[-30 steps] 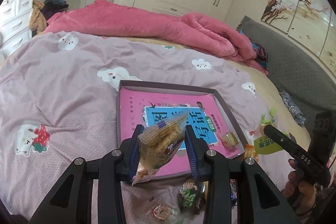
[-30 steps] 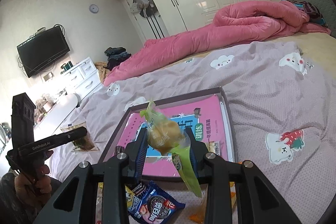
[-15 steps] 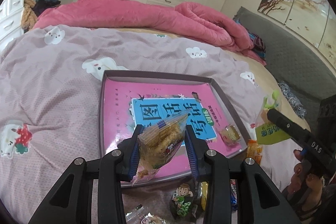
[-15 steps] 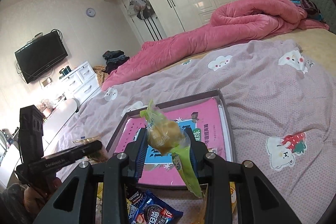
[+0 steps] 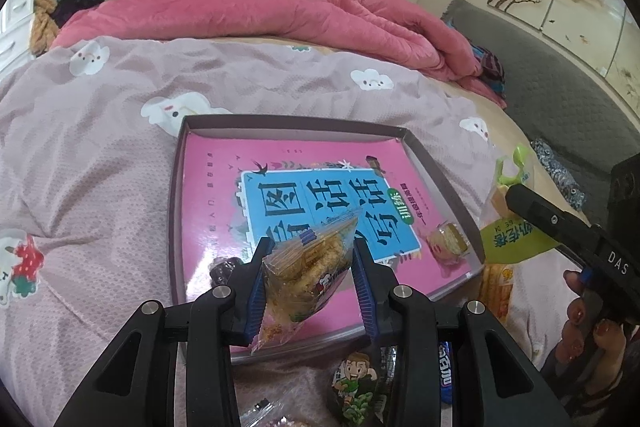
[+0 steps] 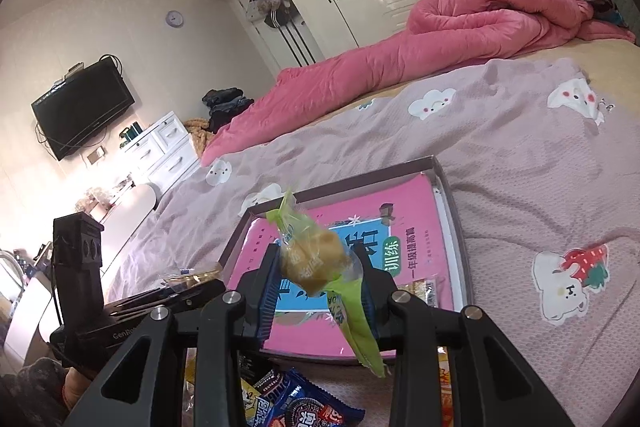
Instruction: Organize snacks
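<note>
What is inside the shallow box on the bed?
Inside the shallow box lies a pink book that covers nearly the whole floor. On it sit a small wrapped cake and a dark wrapped snack. What lies under the book is hidden.

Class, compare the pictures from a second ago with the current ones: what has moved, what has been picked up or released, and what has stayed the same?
Both grippers have moved forward and down toward the shallow box, which now fills more of each view. Nothing was picked up or released. The left gripper stays shut on the clear cracker packet, the right gripper on the green-wrapped cake. The small wrapped snack in the box lies as before.
</note>
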A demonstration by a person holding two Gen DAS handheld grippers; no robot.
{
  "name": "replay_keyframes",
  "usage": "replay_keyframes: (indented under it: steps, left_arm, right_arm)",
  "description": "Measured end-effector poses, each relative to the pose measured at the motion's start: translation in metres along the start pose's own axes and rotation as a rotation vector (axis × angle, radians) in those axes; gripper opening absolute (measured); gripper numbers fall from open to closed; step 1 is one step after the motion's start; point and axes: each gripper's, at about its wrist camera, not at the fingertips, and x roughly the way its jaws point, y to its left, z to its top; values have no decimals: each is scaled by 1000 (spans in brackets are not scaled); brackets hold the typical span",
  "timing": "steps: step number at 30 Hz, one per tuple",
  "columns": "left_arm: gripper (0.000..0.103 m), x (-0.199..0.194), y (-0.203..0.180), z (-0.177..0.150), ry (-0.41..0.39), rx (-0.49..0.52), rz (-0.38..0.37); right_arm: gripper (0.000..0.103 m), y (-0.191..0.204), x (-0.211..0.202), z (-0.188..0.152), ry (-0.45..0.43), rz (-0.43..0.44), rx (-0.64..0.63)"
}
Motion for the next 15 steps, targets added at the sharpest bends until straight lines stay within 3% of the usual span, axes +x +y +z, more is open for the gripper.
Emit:
replay_keyframes:
  steps: [15]
  left_arm:
    - [40,17,-3,-6,47,24,-41]
  right_arm:
    - [35,2,31,-6,88,38,9]
